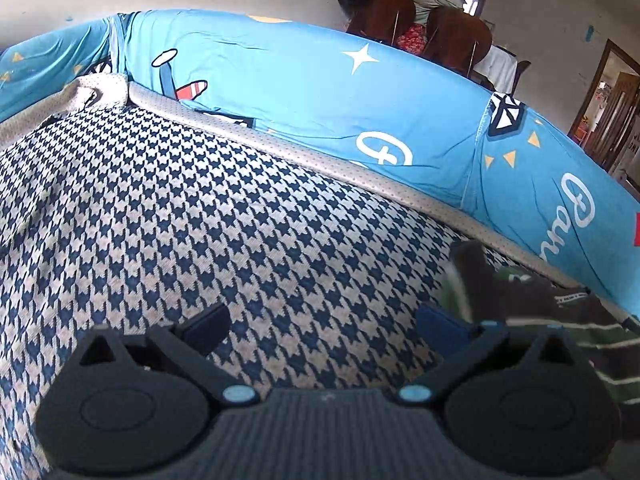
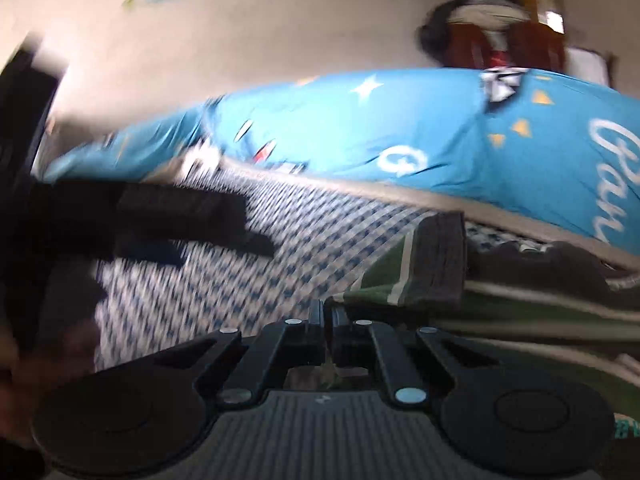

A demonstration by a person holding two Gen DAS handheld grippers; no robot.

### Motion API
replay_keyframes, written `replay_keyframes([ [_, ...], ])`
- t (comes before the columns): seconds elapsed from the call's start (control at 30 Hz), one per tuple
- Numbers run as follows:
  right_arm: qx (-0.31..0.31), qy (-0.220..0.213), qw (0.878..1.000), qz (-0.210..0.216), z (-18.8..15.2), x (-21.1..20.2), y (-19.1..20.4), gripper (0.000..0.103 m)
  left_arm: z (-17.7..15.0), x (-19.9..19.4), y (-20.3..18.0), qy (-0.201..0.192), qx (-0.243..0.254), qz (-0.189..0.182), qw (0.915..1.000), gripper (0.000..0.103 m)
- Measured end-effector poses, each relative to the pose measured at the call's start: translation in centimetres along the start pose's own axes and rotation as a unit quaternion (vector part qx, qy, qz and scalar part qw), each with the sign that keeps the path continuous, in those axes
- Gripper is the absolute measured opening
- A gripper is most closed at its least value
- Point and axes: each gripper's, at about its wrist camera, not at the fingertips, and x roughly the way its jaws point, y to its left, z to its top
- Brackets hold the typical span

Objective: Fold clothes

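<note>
Fold barely begun: right gripper (image 2: 326,320) clenched on an edge of the green striped garment (image 2: 520,312), whose bulk lies rumpled just right of it, while left gripper (image 1: 320,320) hangs released over houndstooth cover (image 1: 200,220), empty.

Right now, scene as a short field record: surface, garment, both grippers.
surface: houndstooth cover, blue printed bedding behind it
garment: green striped garment, dark cuff raised
left gripper: open, empty, over the cover
right gripper: shut; garment edge at its tips, grip itself too blurred to confirm
background: wooden chairs
</note>
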Motion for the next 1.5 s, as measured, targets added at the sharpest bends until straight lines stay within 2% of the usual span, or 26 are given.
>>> replay_keyframes([
  [0.1,-0.054,0.047,0.997,0.010,-1.3,1.0,1.7,0.013,-0.1,0.1,0.2,0.003,0.002,0.000,1.0000,0.103],
  [0.17,-0.049,0.061,0.997,0.024,-1.5,1.0,1.5,0.018,-0.1,0.1,0.3,0.005,0.005,0.000,1.0000,0.103],
  [0.37,0.002,0.052,0.997,0.059,-0.1,-0.9,-1.0,0.019,-0.5,0.8,0.6,0.021,-0.005,-0.002,0.9998,0.103],
  [0.5,0.007,0.043,0.997,0.059,0.5,-1.9,-1.6,0.021,-0.7,1.5,0.7,0.038,-0.018,-0.012,0.9991,0.103],
  [0.6,0.008,0.043,0.997,0.065,0.5,-2.1,-1.6,0.026,-0.7,1.7,0.6,0.041,-0.020,-0.008,0.9989,0.103],
  [0.73,0.026,0.024,0.999,0.036,0.9,-2.0,-2.1,0.028,-0.3,1.7,0.2,0.035,-0.009,-0.004,0.9993,0.103],
  [0.8,0.036,0.009,0.999,0.004,1.2,-1.9,-2.6,0.033,0.0,1.8,0.0,0.030,-0.002,-0.002,0.9995,0.103],
  [0.87,0.061,0.000,0.998,-0.019,1.1,-1.7,-3.2,0.043,0.4,2.1,0.0,0.031,0.002,-0.006,0.9995,0.103],
  [0.97,0.101,-0.003,0.994,-0.028,1.0,-1.1,-4.3,0.046,1.0,3.0,0.1,0.040,-0.007,-0.017,0.9991,0.103],
  [1.13,0.096,-0.005,0.995,-0.040,0.6,0.4,-4.1,0.046,2.0,4.6,-0.4,0.063,-0.008,-0.052,0.9967,0.103],
  [1.2,0.099,-0.005,0.995,-0.029,0.4,0.6,-3.9,0.045,2.3,5.1,-0.9,0.069,-0.004,-0.063,0.9956,0.103],
  [1.23,0.093,-0.004,0.995,-0.028,0.3,0.6,-3.7,0.036,2.4,5.3,-1.0,0.075,-0.004,-0.070,0.9947,0.103],
  [1.27,0.087,-0.004,0.996,-0.027,0.2,0.6,-3.5,0.018,2.5,5.6,-1.2,0.081,-0.004,-0.077,0.9937,0.103],
  [1.3,0.081,-0.003,0.996,-0.027,0.1,0.6,-3.2,0.012,2.6,5.9,-1.3,0.087,-0.008,-0.086,0.9925,0.103],
  [1.5,0.060,-0.004,0.998,0.017,-0.2,0.2,-1.9,0.005,2.6,7.6,-1.4,0.125,-0.020,-0.127,0.9838,0.103],
])
